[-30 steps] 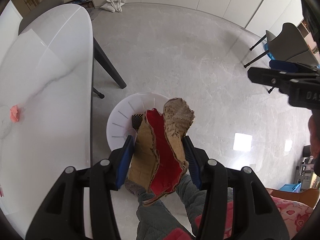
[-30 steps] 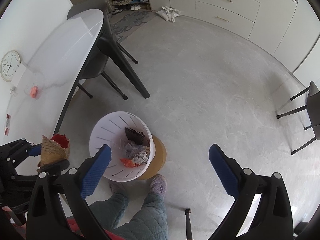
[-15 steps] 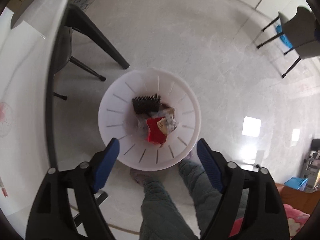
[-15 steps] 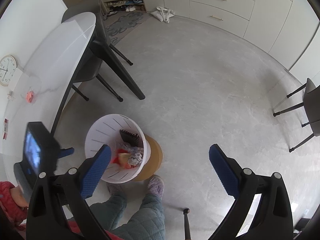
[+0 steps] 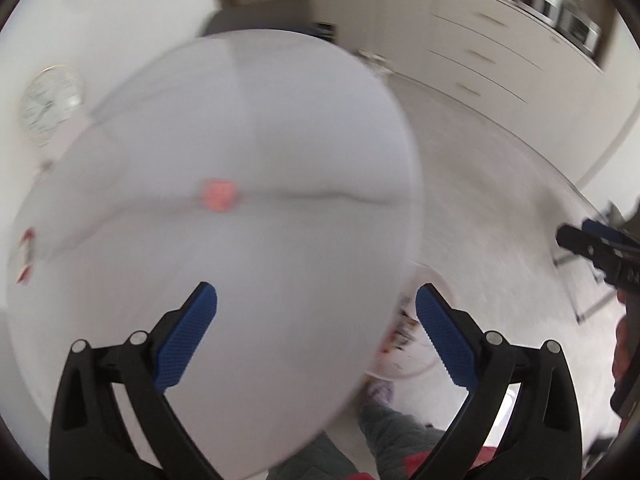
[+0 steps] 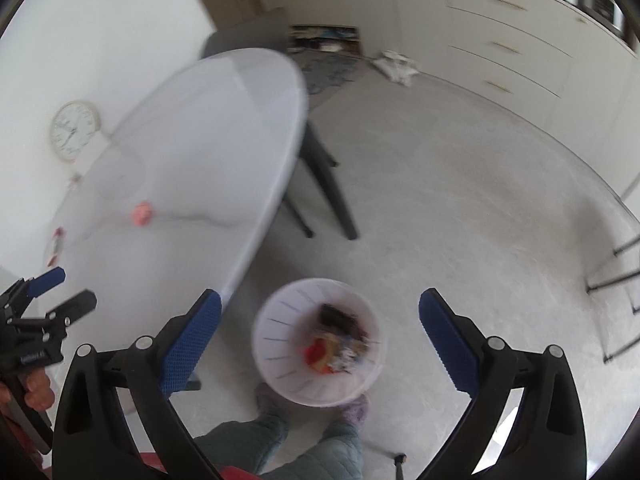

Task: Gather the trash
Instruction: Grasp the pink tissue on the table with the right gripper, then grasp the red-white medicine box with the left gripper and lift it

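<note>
Two grippers up, both empty. Left gripper over the near end of the table, jaws opening and already very wide, nothing between the blue pads. Right gripper off the table's near right edge, above the bin, jaws spread wide, holding nothing.

Directly below, quilted trouser legs and slippers at the bin's near side. Bin on the floor just right of the table's near edge, white, with trash lying inside: something red, something dark, some crumpled bits, too blurred to sort further.

Farther out on the table, near its middle, a small pink scrap, lying alone on the bare white top. Toward the table's left edge, a small red-and-white item, too blurred to name.

Beyond the table's left side, a round clock against the wall. Past the table's far end, a grey chair; farther still, pale cabinets.
</note>
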`<state>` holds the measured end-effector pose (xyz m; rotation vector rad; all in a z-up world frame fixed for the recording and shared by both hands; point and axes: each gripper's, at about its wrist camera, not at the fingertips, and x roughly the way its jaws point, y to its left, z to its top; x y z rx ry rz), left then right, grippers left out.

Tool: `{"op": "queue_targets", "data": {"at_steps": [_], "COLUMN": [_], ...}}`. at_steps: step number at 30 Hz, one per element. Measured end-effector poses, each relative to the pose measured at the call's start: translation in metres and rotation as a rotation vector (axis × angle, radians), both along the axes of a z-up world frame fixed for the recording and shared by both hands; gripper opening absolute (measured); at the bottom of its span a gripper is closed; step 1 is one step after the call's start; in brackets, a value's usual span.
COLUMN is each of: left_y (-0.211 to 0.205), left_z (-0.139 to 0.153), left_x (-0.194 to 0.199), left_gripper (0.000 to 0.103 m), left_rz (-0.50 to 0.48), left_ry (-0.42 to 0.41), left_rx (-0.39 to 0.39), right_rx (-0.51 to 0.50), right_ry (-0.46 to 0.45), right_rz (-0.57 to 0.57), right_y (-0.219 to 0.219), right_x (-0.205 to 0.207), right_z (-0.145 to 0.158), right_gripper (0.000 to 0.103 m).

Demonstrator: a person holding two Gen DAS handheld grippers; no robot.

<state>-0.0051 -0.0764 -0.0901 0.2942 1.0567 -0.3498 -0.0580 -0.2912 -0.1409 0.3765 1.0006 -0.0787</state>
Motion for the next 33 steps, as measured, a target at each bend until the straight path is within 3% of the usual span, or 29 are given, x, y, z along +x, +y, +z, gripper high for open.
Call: {"op": "queue_targets", "data": {"at_steps": [6,11,14,16,18,20,21,26,30,33], "left_y": [0.105,0.178,0.210,0.234,0.255,0.270,0.278,0.316,0.359,0.417], "left_z": [0.021,0.014,0.005,-0.002,-0.006,-0.010,-0.012,-0.023,-0.027,-0.031], "left_x": [0.038,0.070,0.088,0.099,0.106,0.110,0.114,0.133,0.159,0.195], "left_gripper": [0.095,0.095,0.095,0.095,0.095,0.095,0.095,0.095,0.095,0.095], "left_rz": [0.177,0.226,0.240,0.253,0.265,0.281,0.292,0.351,0.432,0.533], "left_ry": [-0.055,-0.045,-0.030,-0.024,-0.017,-0.008,-0.001,0.035,0.034,-0.003], "left_rx": [-0.022,-0.022,-0.021,-0.025,-0.030,-0.041,-0.052,-0.104,-0.140,-0.112], "right_rx": [-0.010,-0.059,-0.093,-0.141,-0.178,-0.179,-0.184,-0.177,-0.127,-0.092], "right_ry": [-0.040,0.011,0.067,0.117,0.156,0.179,0.188,0.190,0.119,0.079], "right_rz": [0.219,0.198,0.155,0.116,0.084,0.066,0.064,0.065,0.123,0.211], "right_y": [0.134,0.221,0.249,0.257,0.259,0.258,0.257,0.256,0.276,0.303], "right_x": [0.106,0.195,0.235,0.250,0.258,0.260,0.260,0.262,0.262,0.266], "right_z": [-0.004,-0.040,-0.065,-0.081,-0.091,-0.095,-0.097,-0.092,-0.059,-0.032], "right_gripper": [0.100,0.099,0.085,0.080,0.068,0.044,0.038,0.033,0.034,0.034]}}
